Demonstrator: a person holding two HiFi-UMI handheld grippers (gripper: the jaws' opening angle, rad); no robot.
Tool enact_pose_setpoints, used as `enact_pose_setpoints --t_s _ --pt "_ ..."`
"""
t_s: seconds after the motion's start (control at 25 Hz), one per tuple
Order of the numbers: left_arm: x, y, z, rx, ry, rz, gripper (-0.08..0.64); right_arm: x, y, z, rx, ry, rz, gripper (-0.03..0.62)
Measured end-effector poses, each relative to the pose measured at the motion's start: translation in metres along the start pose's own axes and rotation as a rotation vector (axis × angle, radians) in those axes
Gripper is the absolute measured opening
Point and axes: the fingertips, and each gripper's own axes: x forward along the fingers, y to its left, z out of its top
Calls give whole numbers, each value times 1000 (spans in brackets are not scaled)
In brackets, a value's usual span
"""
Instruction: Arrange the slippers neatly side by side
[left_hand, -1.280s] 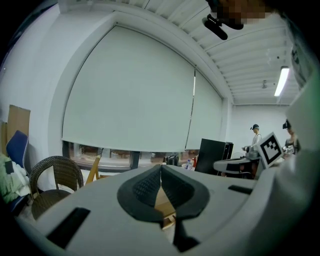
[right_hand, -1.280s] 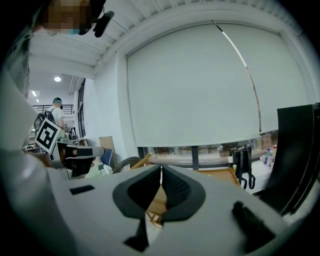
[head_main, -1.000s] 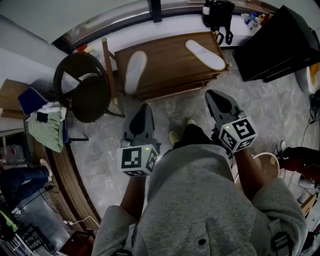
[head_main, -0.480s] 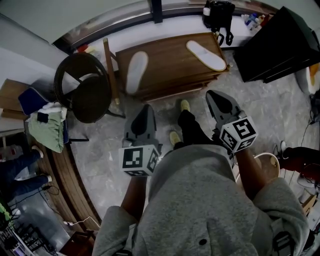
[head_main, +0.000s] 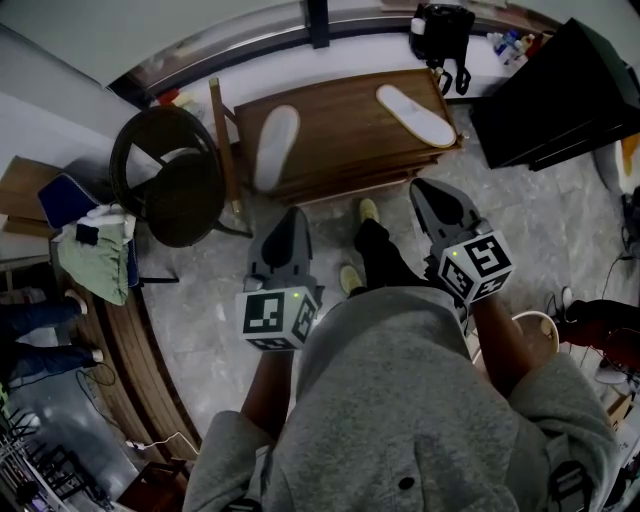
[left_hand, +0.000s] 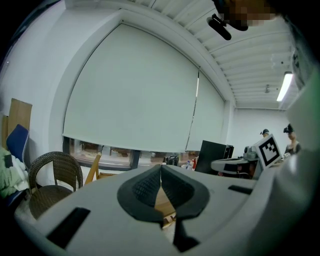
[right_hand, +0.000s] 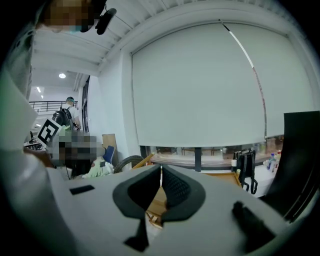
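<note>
Wood table (head_main: 345, 125) w/ slippers (head_main: 275, 146) well apart, wicker chair (head_main: 172, 185) beside; left gripper (head_main: 291, 218), right gripper (head_main: 427, 190) fingers together, empty.

Two white slippers lie flat and well apart on a brown wooden table (head_main: 340, 140). The left slipper (head_main: 276, 146) rests near the table's left front edge. The right slipper (head_main: 416, 114) lies slanted at the far right corner.

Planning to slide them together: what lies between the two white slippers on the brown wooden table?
Nothing but bare wood. In the head view, the left white slipper and the right white slipper lie apart on the brown wooden table.
</note>
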Motion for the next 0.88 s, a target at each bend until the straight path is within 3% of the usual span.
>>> enact_pose_setpoints --t_s 0.48,0.88 --pt "43 3 7 17 19 19 15 31 -42 2 29 5 4 29" --pt "112 17 23 25 51 44 15 73 -101 15 62 17 2 29"
